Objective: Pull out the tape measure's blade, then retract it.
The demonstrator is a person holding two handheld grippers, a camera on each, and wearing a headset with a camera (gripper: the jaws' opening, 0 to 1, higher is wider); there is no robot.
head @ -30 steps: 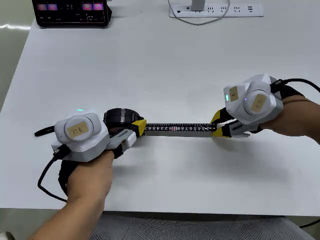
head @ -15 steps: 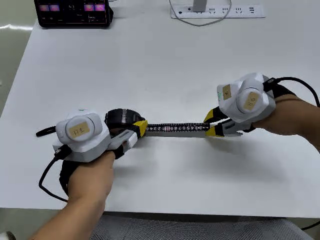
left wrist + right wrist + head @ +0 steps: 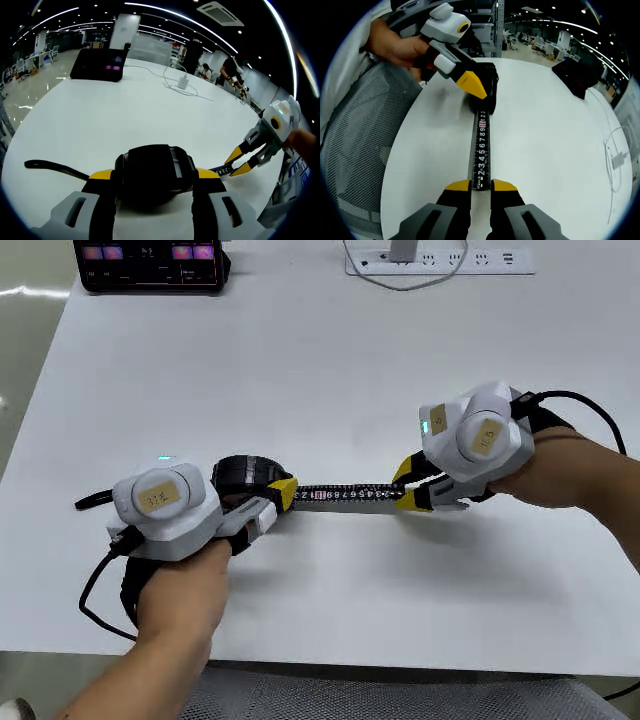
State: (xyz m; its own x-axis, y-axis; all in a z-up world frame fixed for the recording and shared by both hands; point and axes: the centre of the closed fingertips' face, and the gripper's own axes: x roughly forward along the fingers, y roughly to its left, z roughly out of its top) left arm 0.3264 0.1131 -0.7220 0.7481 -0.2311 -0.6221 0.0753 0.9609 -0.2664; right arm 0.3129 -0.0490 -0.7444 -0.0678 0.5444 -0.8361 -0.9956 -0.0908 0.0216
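Observation:
The black tape measure case [image 3: 242, 476] rests on the white table, with my left gripper [image 3: 270, 502] shut around it; up close the case [image 3: 155, 170] sits between the yellow-tipped fingers [image 3: 102, 176]. Its black blade [image 3: 345, 494] with white numerals stretches right to my right gripper [image 3: 410, 488], which is shut on the blade's end. In the right gripper view the blade [image 3: 481, 150] runs from the jaws to the case [image 3: 487, 92], with the left gripper [image 3: 457, 55] beside it. In the left gripper view the right gripper [image 3: 245, 159] pinches the blade's far end.
A black device with a lit screen [image 3: 150, 262] stands at the table's far left. A white power strip [image 3: 440, 260] with a cable lies at the far edge. A grey mesh chair [image 3: 360, 145] stands by the table's near edge. A black cable [image 3: 50, 167] trails from my left gripper.
My right gripper has moved left toward the case with the blade's end in it, so less blade shows. The left gripper and the case have stayed in place.

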